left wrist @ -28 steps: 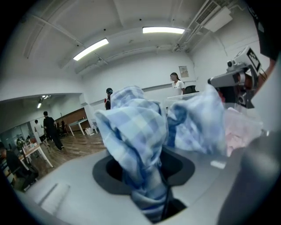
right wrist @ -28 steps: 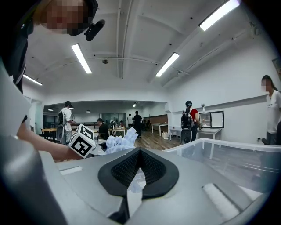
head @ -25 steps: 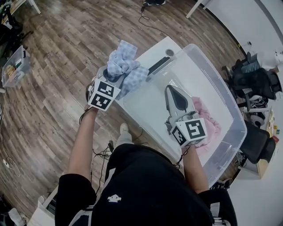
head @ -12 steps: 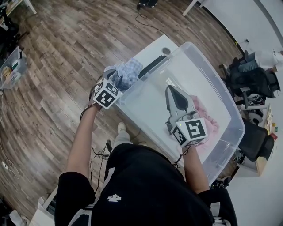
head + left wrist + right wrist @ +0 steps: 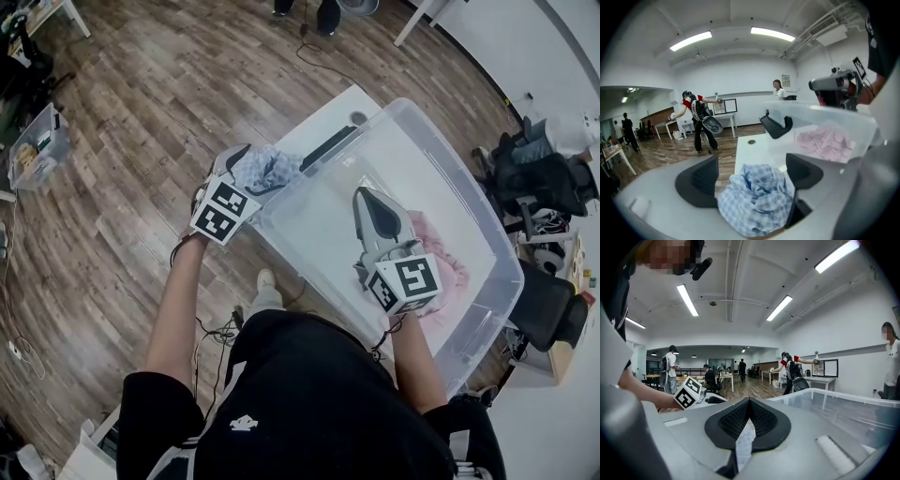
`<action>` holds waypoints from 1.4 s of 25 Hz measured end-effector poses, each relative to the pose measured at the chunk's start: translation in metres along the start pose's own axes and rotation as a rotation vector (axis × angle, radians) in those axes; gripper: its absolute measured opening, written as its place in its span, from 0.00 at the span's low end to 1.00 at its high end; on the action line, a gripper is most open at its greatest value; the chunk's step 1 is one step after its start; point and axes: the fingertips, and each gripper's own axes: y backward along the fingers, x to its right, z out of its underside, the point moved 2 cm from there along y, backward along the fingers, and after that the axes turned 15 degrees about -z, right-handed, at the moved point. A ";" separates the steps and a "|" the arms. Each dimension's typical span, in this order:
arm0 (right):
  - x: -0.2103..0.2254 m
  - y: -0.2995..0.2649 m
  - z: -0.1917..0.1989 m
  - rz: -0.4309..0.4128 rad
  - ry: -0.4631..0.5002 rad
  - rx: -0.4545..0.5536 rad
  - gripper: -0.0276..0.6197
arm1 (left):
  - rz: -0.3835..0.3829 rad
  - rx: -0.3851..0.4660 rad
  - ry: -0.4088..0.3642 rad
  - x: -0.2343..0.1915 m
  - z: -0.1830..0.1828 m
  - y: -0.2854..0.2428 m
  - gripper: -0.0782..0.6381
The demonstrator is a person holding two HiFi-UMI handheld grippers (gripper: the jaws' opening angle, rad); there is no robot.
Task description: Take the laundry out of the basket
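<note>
The left gripper is held with its jaws apart, and they have just been opening. A crumpled blue-and-white checked cloth is seen between them on the white tabletop, just outside the clear plastic basket. The cloth's lower edge is cut off by the gripper body. The right gripper is held over the basket with its jaws closed together. A pink cloth lies inside the basket, partly hidden behind the right gripper.
</note>
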 end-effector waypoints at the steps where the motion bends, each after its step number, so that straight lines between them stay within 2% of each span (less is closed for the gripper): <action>1: 0.000 0.003 -0.001 0.001 -0.001 0.000 0.04 | -0.027 0.029 0.012 -0.003 -0.009 0.007 0.73; 2: 0.000 0.005 -0.001 0.002 -0.003 0.002 0.04 | -0.063 0.061 0.025 -0.008 -0.018 0.015 0.67; 3: 0.001 0.007 -0.002 0.003 -0.004 0.007 0.04 | -0.103 0.095 0.036 -0.014 -0.027 0.022 0.57; 7: 0.003 0.013 -0.006 0.013 -0.007 0.039 0.04 | -0.242 0.203 0.073 -0.040 -0.062 0.045 0.38; 10: 0.000 0.016 -0.012 0.013 -0.005 0.060 0.04 | -0.258 0.285 0.087 -0.044 -0.095 0.067 0.29; 15: -0.001 0.025 -0.020 0.020 0.001 0.093 0.04 | -0.247 0.428 0.096 -0.026 -0.156 0.098 0.12; 20: 0.005 0.041 -0.023 0.055 -0.003 0.117 0.04 | -0.195 0.519 0.173 -0.005 -0.194 0.117 0.12; 24: 0.011 0.057 -0.023 0.094 -0.008 0.135 0.04 | -0.146 0.571 0.168 0.018 -0.215 0.123 0.12; 27: 0.018 0.074 -0.021 0.134 -0.018 0.147 0.04 | -0.110 0.575 0.138 0.039 -0.225 0.118 0.12; 29: 0.022 0.085 -0.020 0.159 -0.024 0.155 0.04 | -0.062 0.574 0.123 0.055 -0.229 0.113 0.12; 33: 0.030 0.108 -0.017 0.215 -0.027 0.160 0.04 | 0.080 0.596 0.169 0.084 -0.239 0.105 0.12; 35: 0.036 0.122 -0.015 0.249 -0.031 0.165 0.04 | 0.121 0.584 0.148 0.098 -0.244 0.099 0.12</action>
